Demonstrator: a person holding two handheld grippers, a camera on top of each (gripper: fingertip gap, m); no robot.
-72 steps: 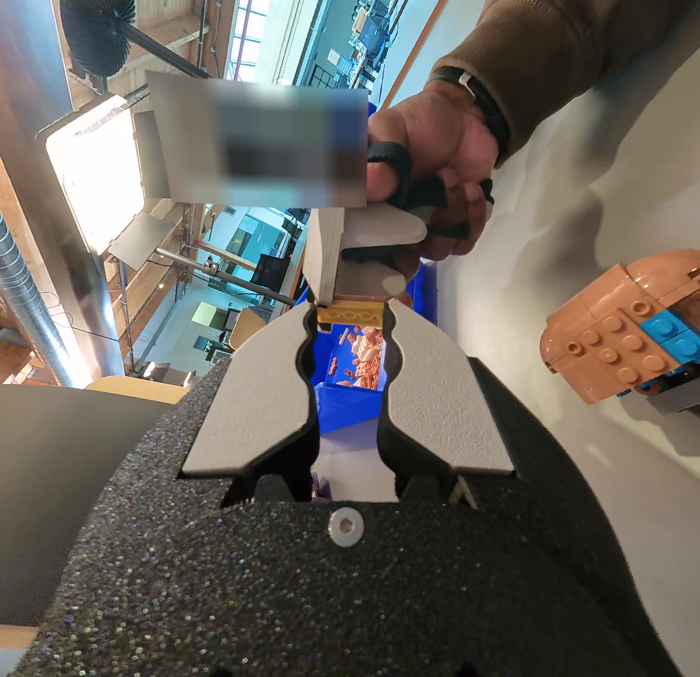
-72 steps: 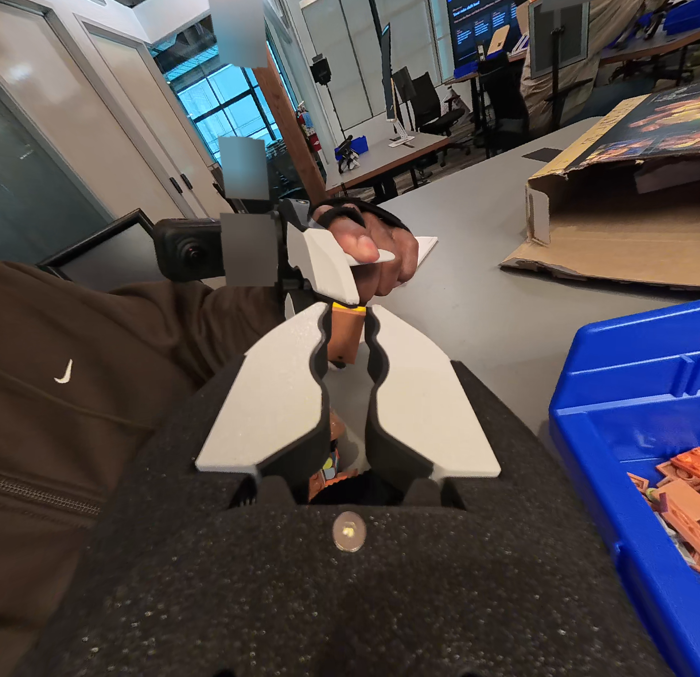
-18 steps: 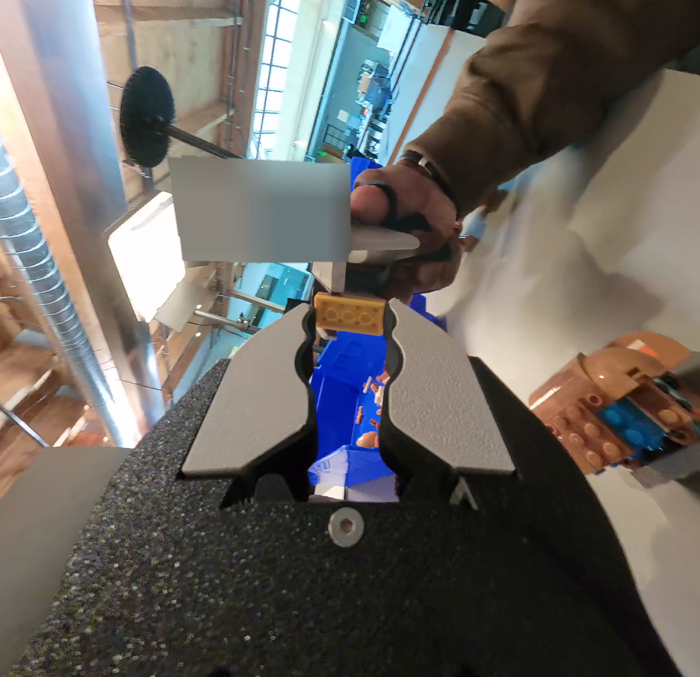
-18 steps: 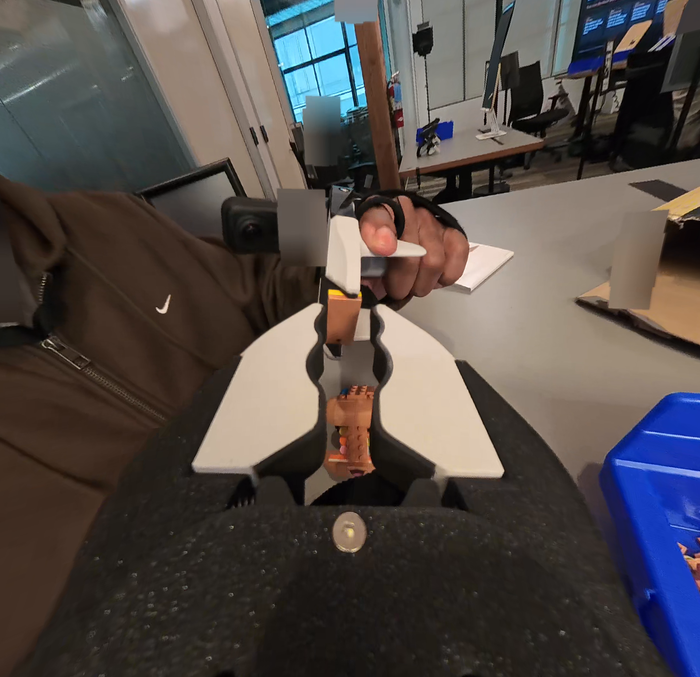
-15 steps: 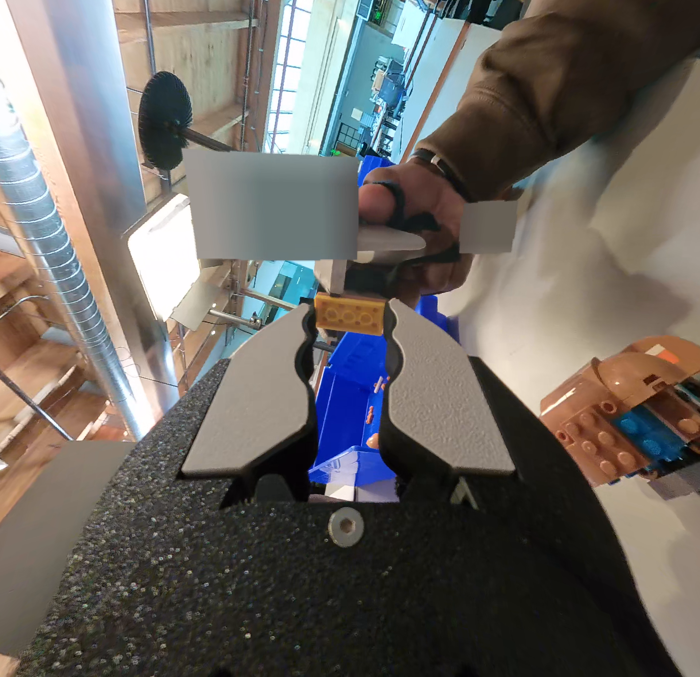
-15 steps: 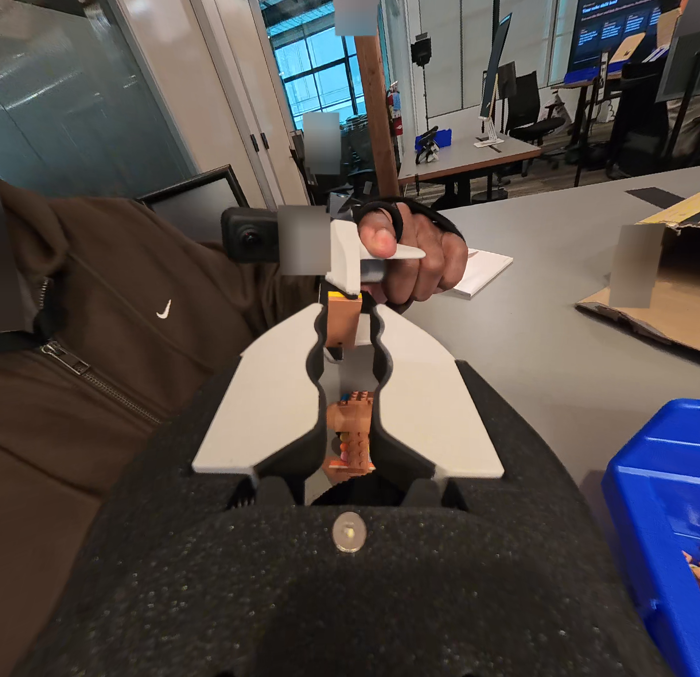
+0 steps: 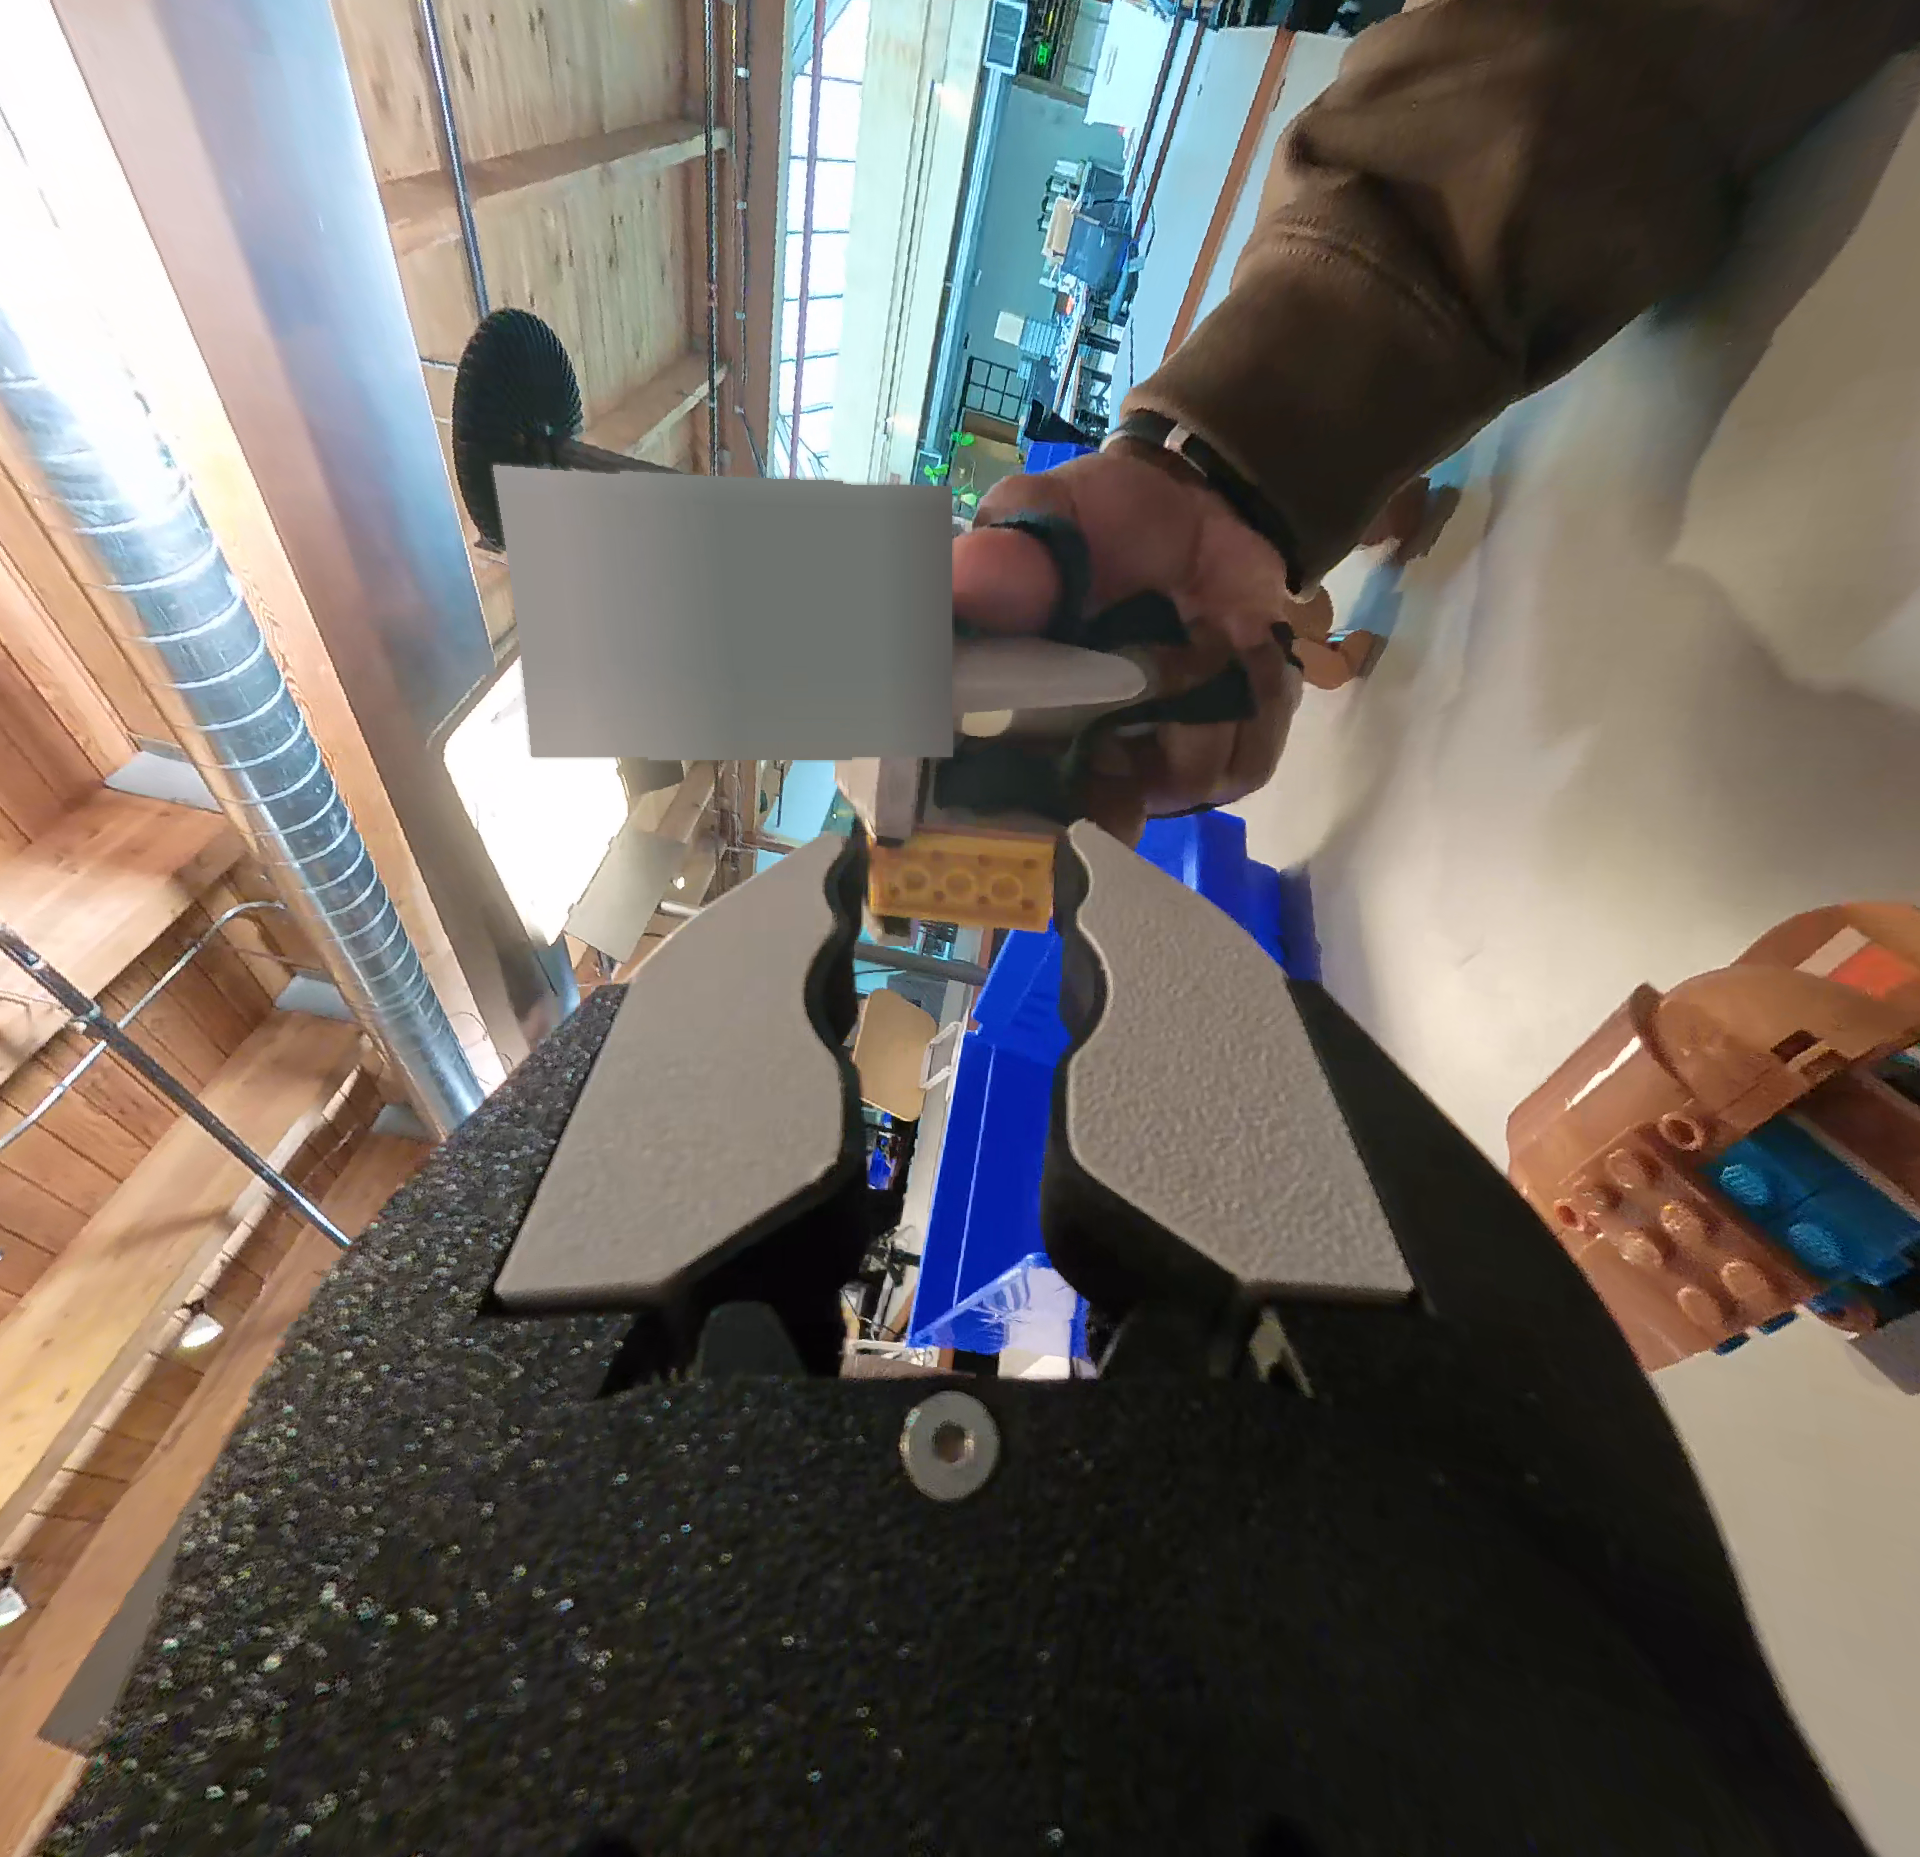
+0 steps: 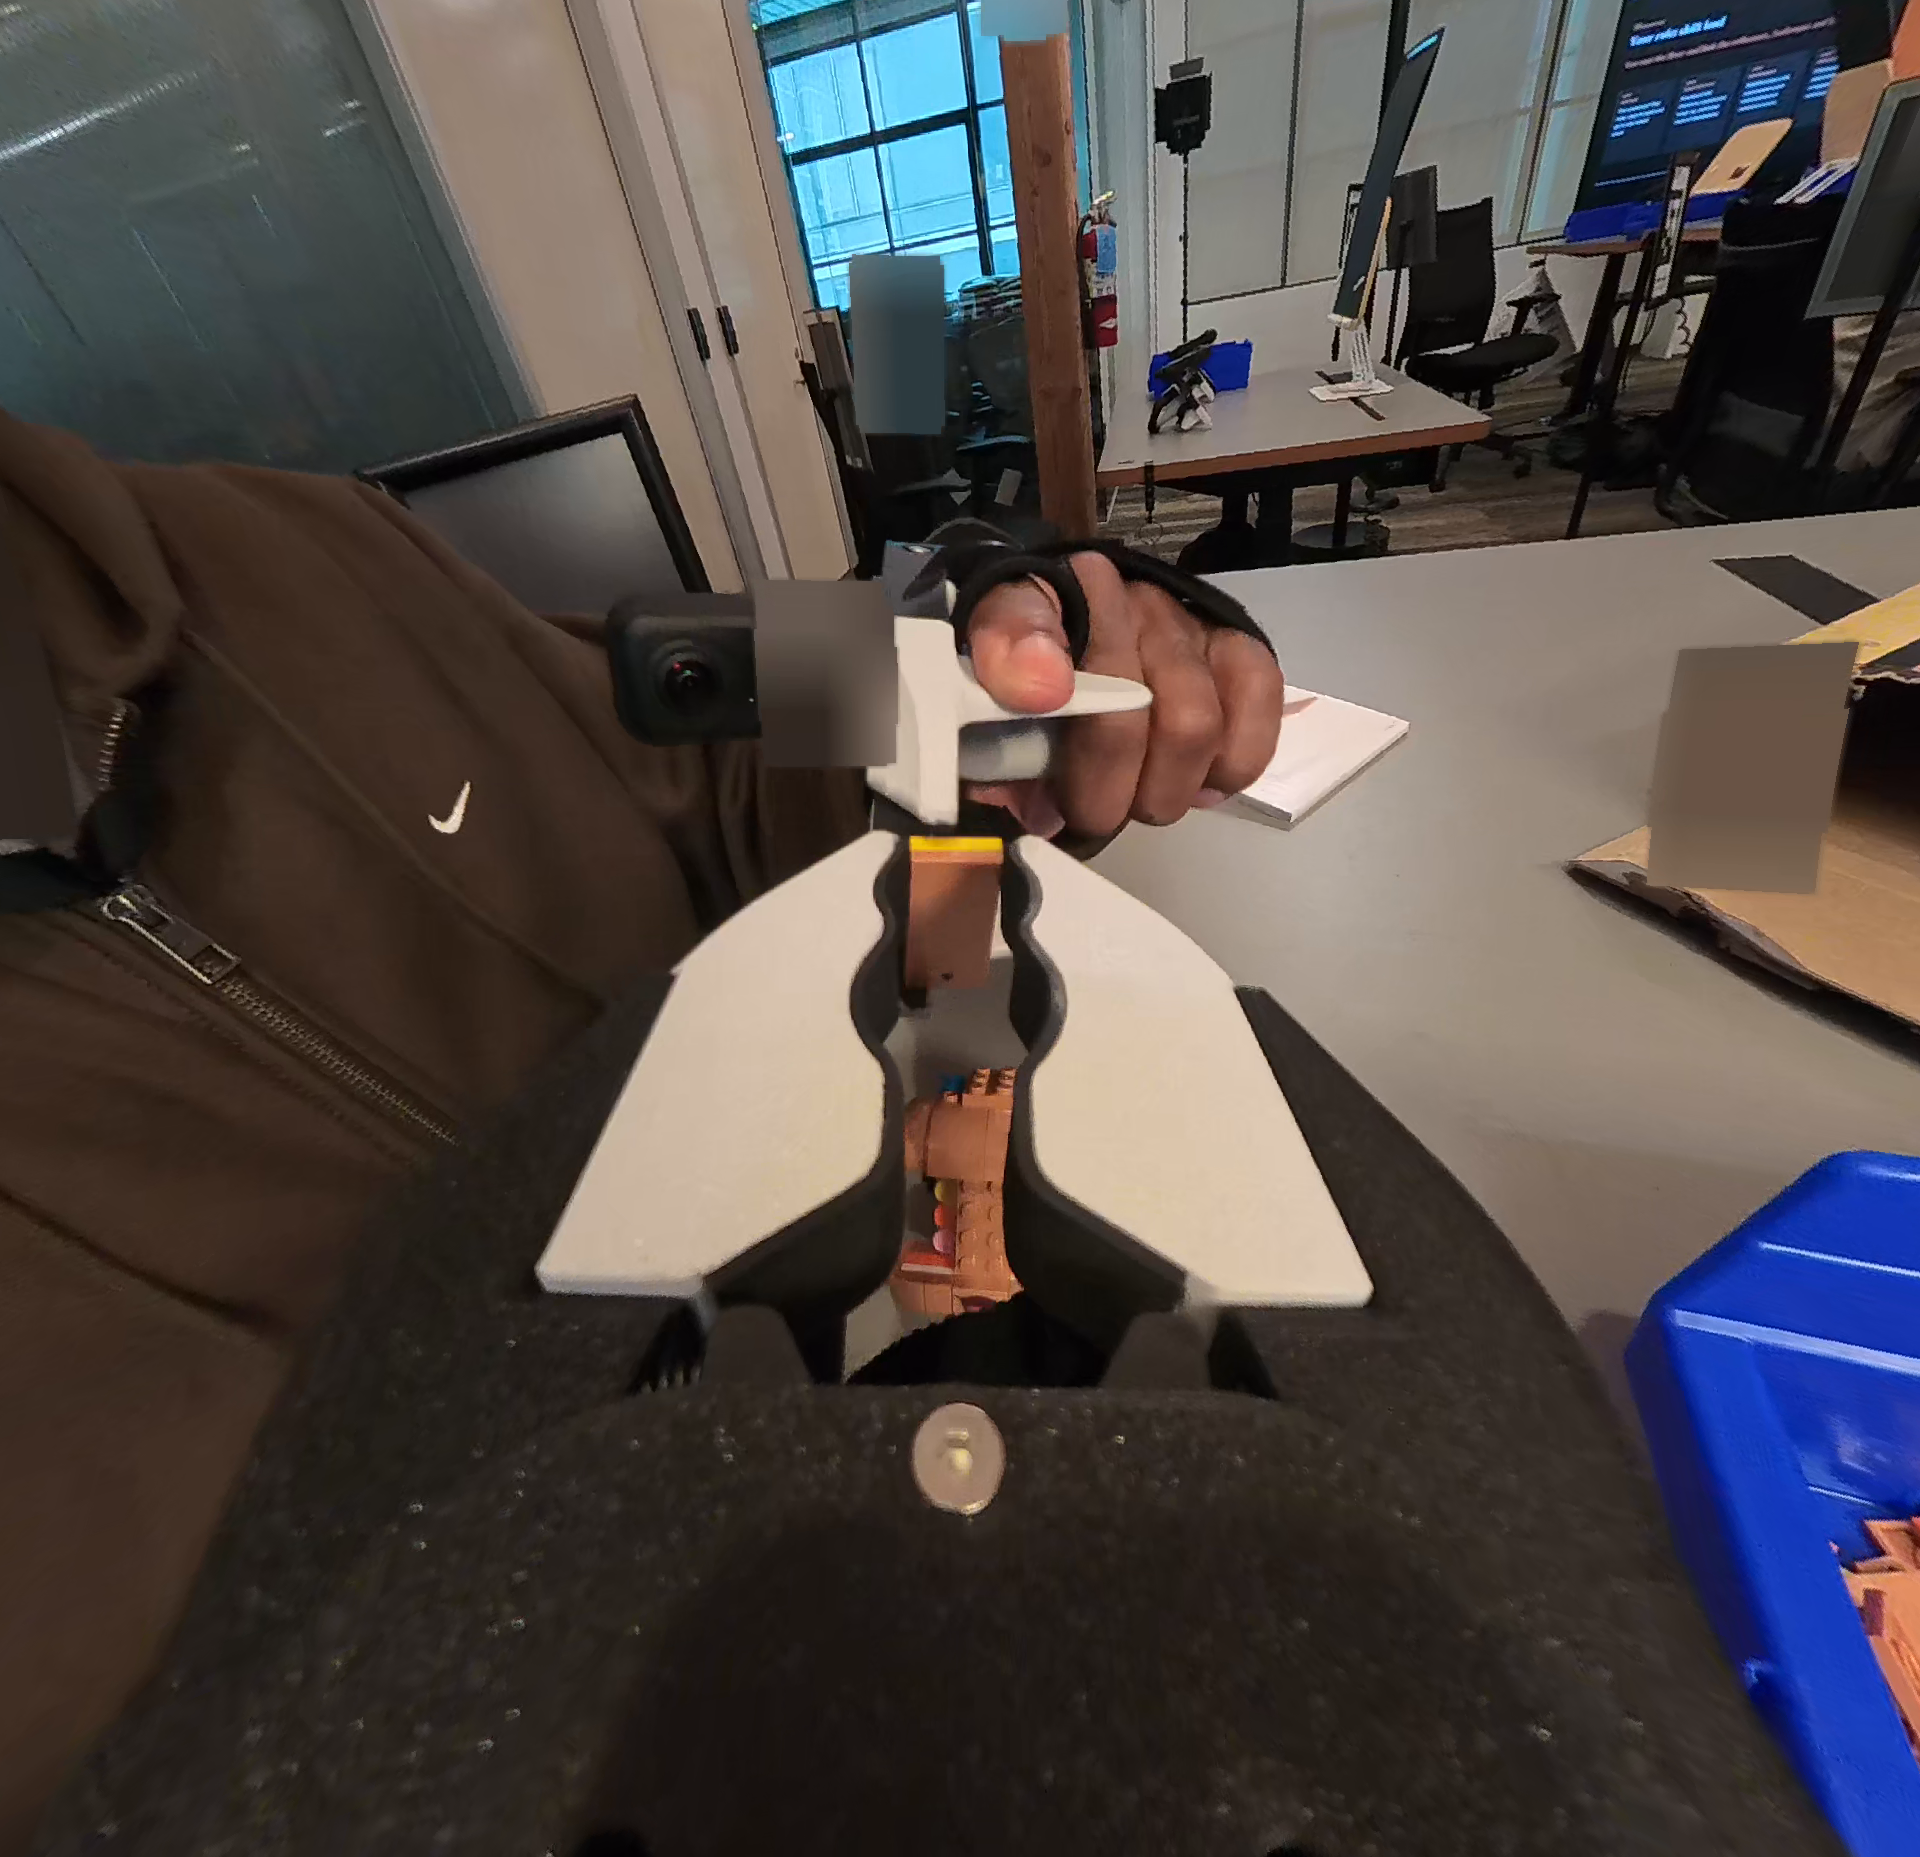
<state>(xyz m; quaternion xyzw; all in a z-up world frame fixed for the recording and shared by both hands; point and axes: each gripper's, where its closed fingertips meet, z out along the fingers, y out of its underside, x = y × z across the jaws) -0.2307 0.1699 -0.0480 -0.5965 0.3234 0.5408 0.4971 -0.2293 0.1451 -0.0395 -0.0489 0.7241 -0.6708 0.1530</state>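
I am inspecting from the brown brick model [image 7: 1714, 1163], which is resting on the grey table [image 8: 1455, 976] and serving as my reference. An opened cardboard box [image 8: 1818, 934] is lying well apart from the model, toward the far side of the table. A blue bin [image 8: 1787, 1392] holding loose brown pieces is sitting nearer, off to the model's side, within easy reach of either tool. Both grippers are meeting nose to nose in the air above the model, clear of the table. My left gripper [image 7: 961, 872] is clamping a yellow plate [image 7: 956, 885] across its width at the very fingertips, its hollow underside facing my camera. My right gripper [image 8: 951, 872] is pinching a brown brick [image 8: 948, 919] by its two flat sides, also at the tips. The yellow plate is sitting flush against the brick's far end. In my judgement, each tool is gripping its own piece so the two faces are lining up squarely; I cannot tell whether they are fully seated.
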